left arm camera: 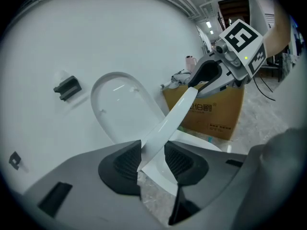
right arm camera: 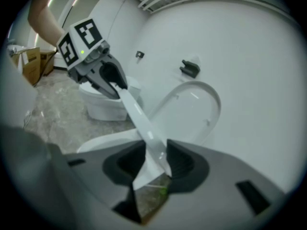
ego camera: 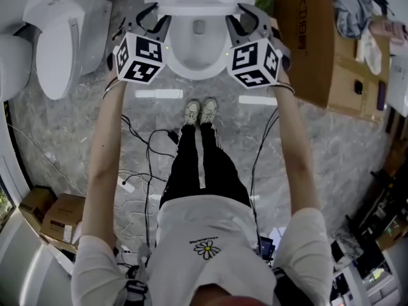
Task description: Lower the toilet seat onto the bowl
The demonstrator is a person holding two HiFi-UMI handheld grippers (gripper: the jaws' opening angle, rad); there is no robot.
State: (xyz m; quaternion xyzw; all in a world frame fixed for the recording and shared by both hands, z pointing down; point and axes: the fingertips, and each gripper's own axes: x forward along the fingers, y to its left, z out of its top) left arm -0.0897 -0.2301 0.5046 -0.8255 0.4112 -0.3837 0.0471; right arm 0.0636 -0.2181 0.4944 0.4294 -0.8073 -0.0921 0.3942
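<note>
Above the bowl (ego camera: 191, 74), toilet seat (left arm camera: 175, 114): tilted partway down, front part clear of the rim, held at both sides.
bowl: white, open under the seat, just ahead of the person's shoes (ego camera: 201, 111).
left hand-held gripper (left arm camera: 153, 159): clenched on the seat's left side, seat edge touching both pads.
right hand-held gripper (right arm camera: 156, 162): clenched on the seat's right side, same contact.
lid (right arm camera: 201, 104): raised behind the seat, by the white wall.
second toilet (ego camera: 57, 43): left of the bowl, apart.
cardboard box (ego camera: 312, 43): right of the bowl.
cables (ego camera: 146, 145): loose on the marbled floor (ego camera: 331, 145).
</note>
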